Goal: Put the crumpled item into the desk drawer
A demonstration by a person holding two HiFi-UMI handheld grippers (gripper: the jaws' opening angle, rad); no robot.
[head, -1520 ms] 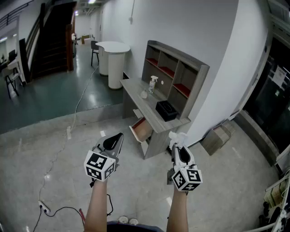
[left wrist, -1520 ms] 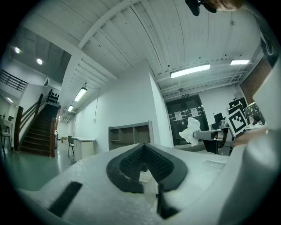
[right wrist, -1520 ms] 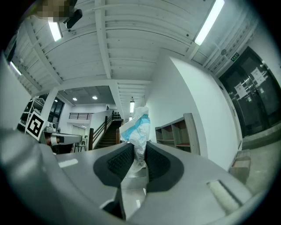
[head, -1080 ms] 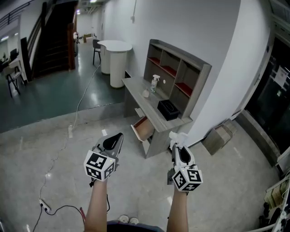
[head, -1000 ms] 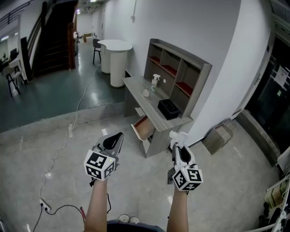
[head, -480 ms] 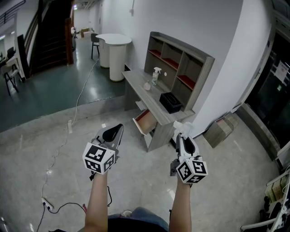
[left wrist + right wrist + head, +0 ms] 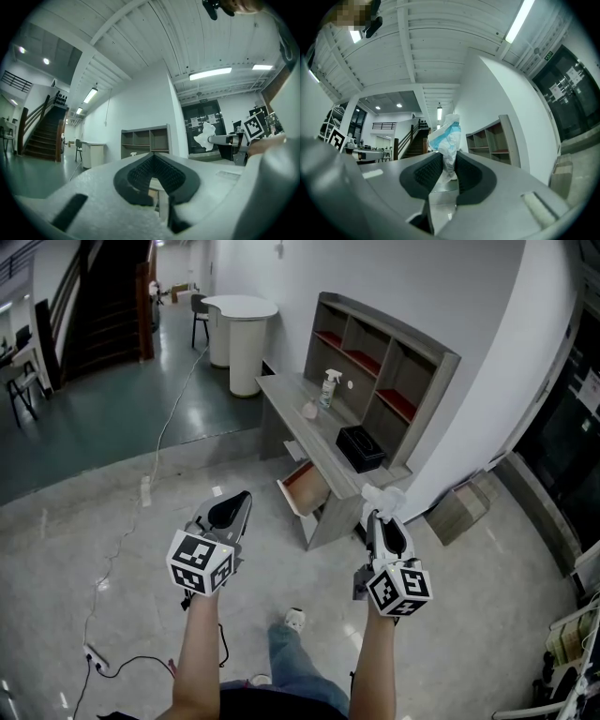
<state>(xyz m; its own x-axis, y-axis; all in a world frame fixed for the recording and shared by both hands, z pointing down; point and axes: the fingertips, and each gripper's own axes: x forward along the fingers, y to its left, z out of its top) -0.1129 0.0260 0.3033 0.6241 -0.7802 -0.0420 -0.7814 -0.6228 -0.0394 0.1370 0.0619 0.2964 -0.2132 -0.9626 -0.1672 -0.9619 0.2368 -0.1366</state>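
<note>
Jaws of right hand-held gripper [image 7: 446,168] clamp crumpled item [image 7: 446,133].

Desk [image 7: 314,435] nearer, shoe [image 7: 294,619] — newly in view

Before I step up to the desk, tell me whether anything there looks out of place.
The drawer of the desk stands pulled out, open, below the top. A loose cable trails across the floor left of it. Nothing looks spilled or broken.

Small pale thing [image 7: 309,410] on desk [image 7: 281,390]: unidentifiable
</note>
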